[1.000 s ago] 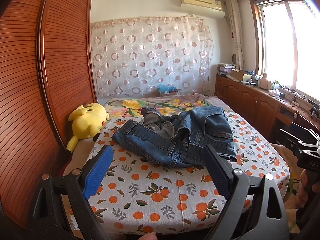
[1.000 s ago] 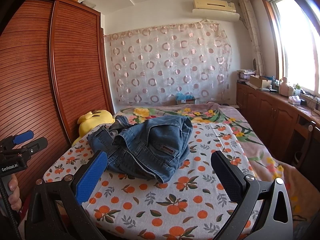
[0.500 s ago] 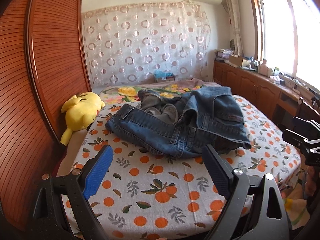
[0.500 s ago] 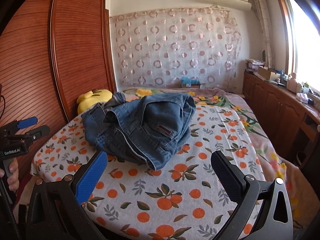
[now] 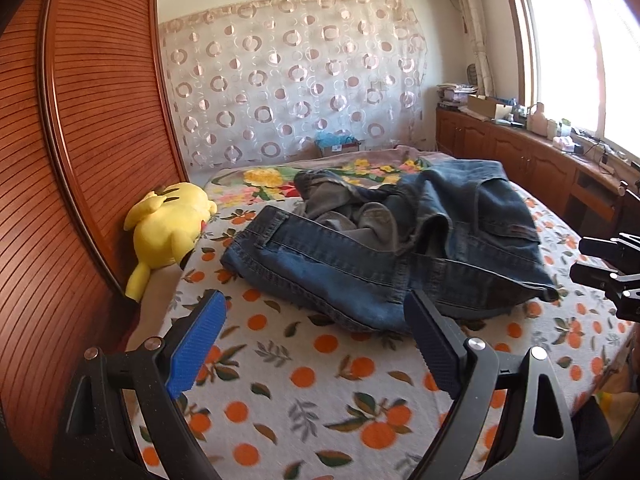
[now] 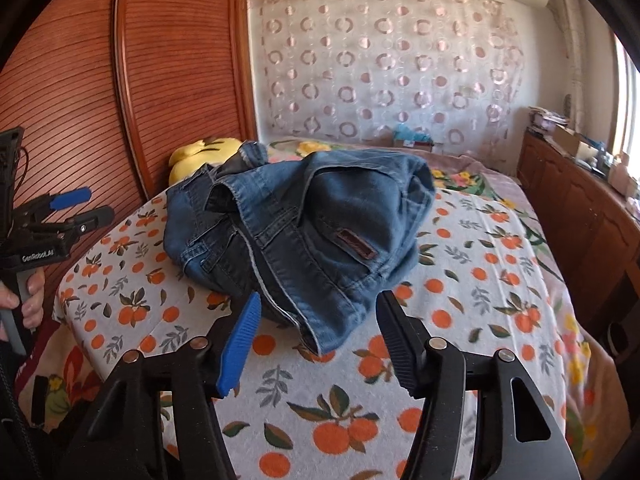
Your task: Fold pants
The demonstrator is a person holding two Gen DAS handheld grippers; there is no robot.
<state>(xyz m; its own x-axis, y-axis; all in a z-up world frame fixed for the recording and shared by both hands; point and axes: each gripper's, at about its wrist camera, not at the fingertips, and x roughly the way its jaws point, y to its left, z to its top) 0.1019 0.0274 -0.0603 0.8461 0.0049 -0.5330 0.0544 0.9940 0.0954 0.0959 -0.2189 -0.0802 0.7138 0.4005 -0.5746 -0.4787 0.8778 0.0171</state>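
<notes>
Pants [image 6: 304,224]: crumpled blue denim heap on bed [image 6: 472,264], frame centre. Right gripper [image 6: 318,316] fingers apart, just been closing, straddling the near hem, unclamped. Left gripper [image 5: 316,316] fingers apart, heap just beyond.

Crumpled jeans [image 5: 384,256] fill the middle of the bed [image 5: 304,376]. Bare sheet lies open in front of the jeans. A plush [image 5: 168,228] and wardrobe [image 5: 80,152] block their left side.
</notes>
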